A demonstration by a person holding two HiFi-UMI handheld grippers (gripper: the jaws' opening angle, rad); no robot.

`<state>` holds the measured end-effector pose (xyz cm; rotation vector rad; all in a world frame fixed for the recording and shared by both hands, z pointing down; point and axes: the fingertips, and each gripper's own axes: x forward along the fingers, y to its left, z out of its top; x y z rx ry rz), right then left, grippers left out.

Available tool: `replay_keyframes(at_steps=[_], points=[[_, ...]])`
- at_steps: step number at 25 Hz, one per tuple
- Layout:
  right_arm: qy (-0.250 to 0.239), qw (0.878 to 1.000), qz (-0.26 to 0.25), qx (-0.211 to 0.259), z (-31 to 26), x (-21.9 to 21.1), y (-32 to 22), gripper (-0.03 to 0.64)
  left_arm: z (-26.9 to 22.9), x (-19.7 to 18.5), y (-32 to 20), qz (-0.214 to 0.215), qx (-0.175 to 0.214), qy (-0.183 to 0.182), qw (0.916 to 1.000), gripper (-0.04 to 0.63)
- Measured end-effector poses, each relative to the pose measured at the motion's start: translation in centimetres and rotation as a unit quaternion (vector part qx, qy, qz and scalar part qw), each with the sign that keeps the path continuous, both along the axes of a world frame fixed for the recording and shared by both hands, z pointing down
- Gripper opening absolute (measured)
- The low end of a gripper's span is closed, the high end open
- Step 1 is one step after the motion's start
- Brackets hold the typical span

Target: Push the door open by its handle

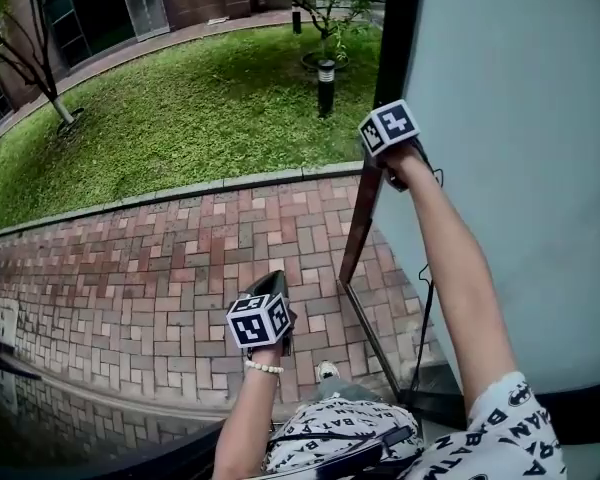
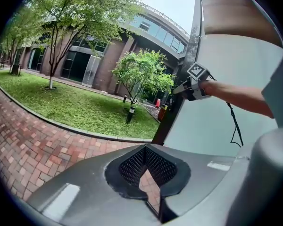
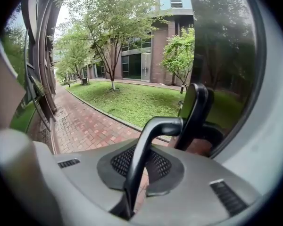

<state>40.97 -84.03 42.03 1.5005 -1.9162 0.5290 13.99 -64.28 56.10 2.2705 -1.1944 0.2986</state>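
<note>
Brick path (image 1: 160, 258) and lawn (image 1: 180, 118) lay beyond the door (image 1: 520, 118), which stood wide. The right gripper (image 3: 140, 169) pinched its handle (image 3: 153, 135); the left gripper (image 2: 148, 173) hung pressed together, empty. A steady push along the swing, with the grip firm, looked wisest.

Door (image 1: 520, 118) cut off right; handle (image 3: 138, 159) hidden in head view.

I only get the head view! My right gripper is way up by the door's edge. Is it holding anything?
Observer: Yes. The right gripper view shows the right gripper shut on a black door handle.
Operator: And my left one?
Observer: The left gripper view shows the left gripper empty, with only brick paving showing past its jaws.
</note>
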Motion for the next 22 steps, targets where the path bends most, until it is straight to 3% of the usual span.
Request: replay_keyframes(at_steps=[8,22], points=[[-0.003,0.998,0.058,0.002,-0.4,8.8,-0.8,0.026,0.9,2.7,-3.2,0.017,-0.015,-0.004,0.9997,-0.012],[0.0,0.991,0.134,0.0,-0.9,20.2,-0.2,0.026,1.1,6.8,-6.3,0.044,-0.023,-0.001,0.9988,-0.012]])
